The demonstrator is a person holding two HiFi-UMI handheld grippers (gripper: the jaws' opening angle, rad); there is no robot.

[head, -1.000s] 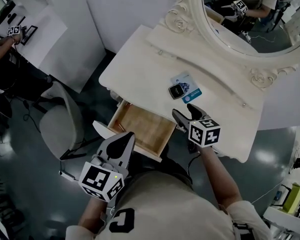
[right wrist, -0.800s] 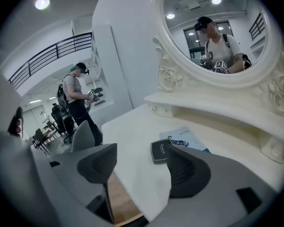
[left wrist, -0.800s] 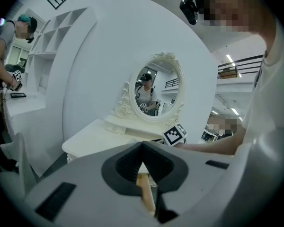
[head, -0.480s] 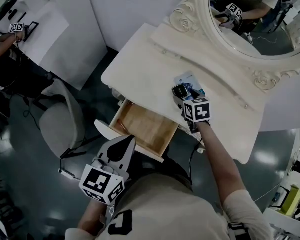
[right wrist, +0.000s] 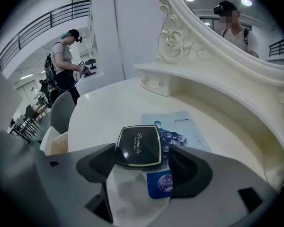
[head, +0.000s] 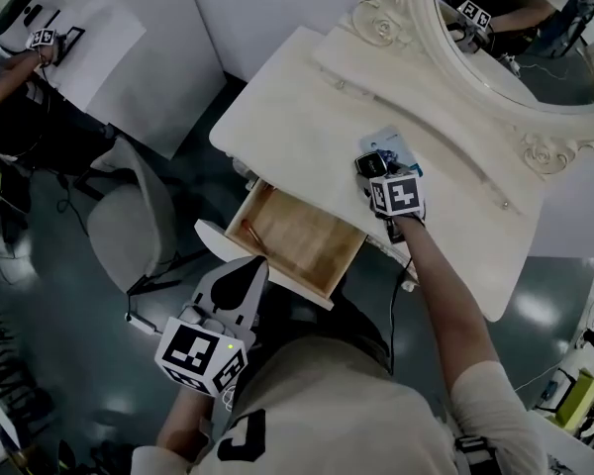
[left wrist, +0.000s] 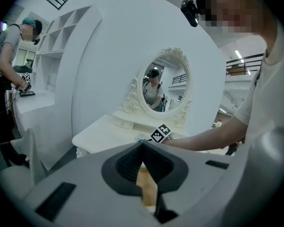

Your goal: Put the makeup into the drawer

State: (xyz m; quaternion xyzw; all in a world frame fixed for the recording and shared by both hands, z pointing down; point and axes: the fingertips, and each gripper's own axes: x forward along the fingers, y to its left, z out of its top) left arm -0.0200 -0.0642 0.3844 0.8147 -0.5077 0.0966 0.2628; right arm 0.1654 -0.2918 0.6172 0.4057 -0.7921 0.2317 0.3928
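A black square makeup compact (head: 373,163) (right wrist: 138,146) lies on a blue leaflet (right wrist: 182,126) on the cream dressing table (head: 307,117). My right gripper (head: 372,172) (right wrist: 142,151) points steeply down over it. Its jaws have just been opening and stand wide on either side of the compact, which lies between them; the right pad is clearly apart from it. The wooden drawer (head: 297,240) stands pulled out below the table's front edge, with nothing visible inside. My left gripper (head: 254,263) (left wrist: 142,144) hovers in front of the drawer, its tips together and nothing held.
An oval mirror (head: 535,28) in a carved frame stands at the table's back. A grey chair (head: 124,221) stands left of the drawer. Another person (head: 10,77) works at a white desk far left. White wall panels (head: 168,57) lie beyond the table's left end.
My right gripper has moved from the table's front edge up over the compact and sunk onto it, jaws wider. The left gripper has stayed by the drawer.
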